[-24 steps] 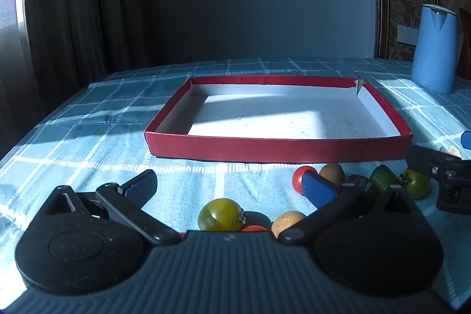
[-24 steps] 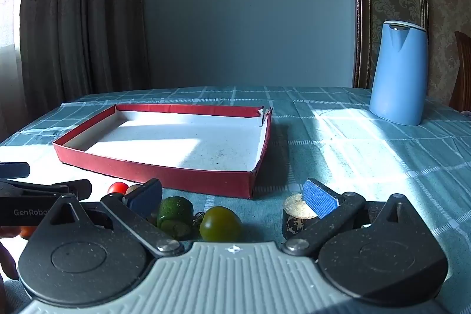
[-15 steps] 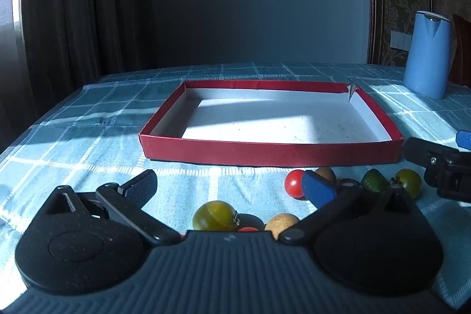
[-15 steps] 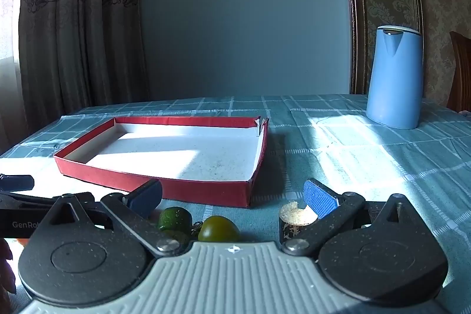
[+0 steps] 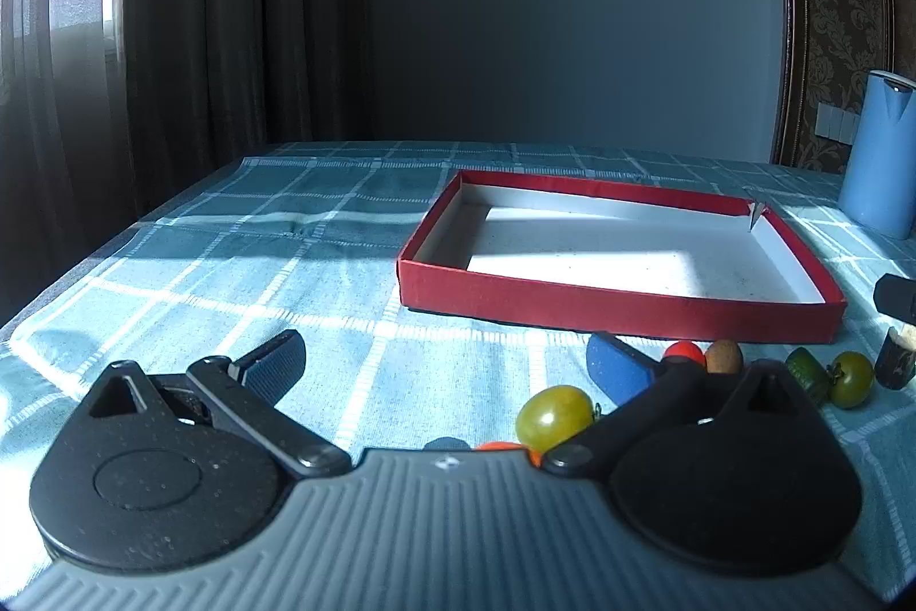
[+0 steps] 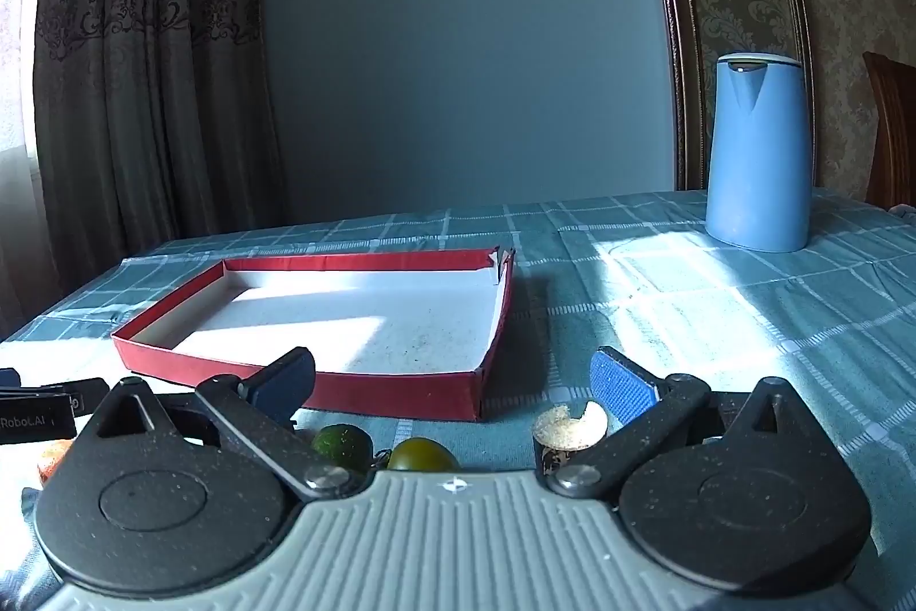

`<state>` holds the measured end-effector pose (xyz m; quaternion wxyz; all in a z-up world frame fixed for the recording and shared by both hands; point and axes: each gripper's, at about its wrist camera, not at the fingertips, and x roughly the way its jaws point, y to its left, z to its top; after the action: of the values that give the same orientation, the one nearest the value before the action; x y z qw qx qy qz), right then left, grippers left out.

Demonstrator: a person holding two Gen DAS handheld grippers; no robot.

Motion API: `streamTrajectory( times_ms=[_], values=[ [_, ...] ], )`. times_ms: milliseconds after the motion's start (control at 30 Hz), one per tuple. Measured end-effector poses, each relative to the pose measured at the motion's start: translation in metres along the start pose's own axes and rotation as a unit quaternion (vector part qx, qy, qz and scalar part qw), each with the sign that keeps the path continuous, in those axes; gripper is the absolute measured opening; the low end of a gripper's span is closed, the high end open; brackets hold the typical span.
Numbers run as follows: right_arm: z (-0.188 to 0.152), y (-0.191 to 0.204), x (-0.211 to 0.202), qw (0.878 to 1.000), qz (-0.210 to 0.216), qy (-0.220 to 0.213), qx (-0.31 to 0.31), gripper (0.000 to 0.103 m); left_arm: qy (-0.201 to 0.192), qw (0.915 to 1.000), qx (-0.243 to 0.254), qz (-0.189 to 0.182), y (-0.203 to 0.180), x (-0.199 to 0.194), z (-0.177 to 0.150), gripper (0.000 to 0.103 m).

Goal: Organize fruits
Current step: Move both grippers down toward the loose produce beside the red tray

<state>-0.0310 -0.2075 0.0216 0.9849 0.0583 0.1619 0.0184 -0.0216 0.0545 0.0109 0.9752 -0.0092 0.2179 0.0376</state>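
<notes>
- Swinging left since the earlier frames, the left gripper (image 5: 443, 362) now sees the red tray (image 5: 618, 307) off at 1 o'clock rather than dead ahead; its jaws are spread wide, gripping nothing.
- Fruits lie on the checked tablecloth (image 5: 229, 267) just before the tray's near wall: a yellow-green grape (image 5: 554, 415) beside the right finger, a red tomato (image 5: 684, 351) and a brown fruit (image 5: 723, 357) behind it.
- Right gripper (image 6: 452, 379) gapes too, empty (it has tilted up; the blue kettle (image 6: 758, 153) sits at 2 o'clock).
- A green fruit (image 6: 342, 445) and a dark olive tomato (image 6: 422, 455) peek at 6 o'clock, lower than before.
</notes>
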Motion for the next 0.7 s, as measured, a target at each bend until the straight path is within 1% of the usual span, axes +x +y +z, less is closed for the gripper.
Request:
streamTrajectory(
  times_ms=[100,133,233,300,367,533,700],
  values=[
    [0.0,-0.002,0.002,1.0,0.006,0.008,0.009,0.103,0.017,0.9997,-0.014,-0.011,0.014,0.002,-0.002,0.103],
    [-0.001,-0.003,0.003,1.0,0.008,0.011,0.013,0.103,0.016,0.9994,-0.024,-0.018,0.018,-0.002,-0.009,0.103],
    [-0.001,-0.005,0.003,1.0,0.012,0.015,0.018,0.103,0.013,0.9986,-0.039,-0.032,0.022,-0.005,-0.009,0.103],
    [-0.001,-0.004,0.003,1.0,0.01,0.013,0.017,0.103,0.019,0.9989,-0.036,-0.022,0.02,-0.003,-0.009,0.103],
    [-0.002,-0.004,0.003,1.0,0.013,0.017,0.016,0.103,0.026,0.999,-0.029,-0.022,0.016,-0.002,-0.01,0.103],
    [-0.003,-0.001,0.006,1.0,0.012,0.027,0.009,0.103,0.024,0.9995,-0.017,-0.014,0.011,-0.002,-0.011,0.103],
    [-0.003,0.0,0.004,1.0,0.011,0.024,0.004,0.103,0.026,0.9996,-0.006,-0.011,0.009,0.0,-0.01,0.103]
  ],
)
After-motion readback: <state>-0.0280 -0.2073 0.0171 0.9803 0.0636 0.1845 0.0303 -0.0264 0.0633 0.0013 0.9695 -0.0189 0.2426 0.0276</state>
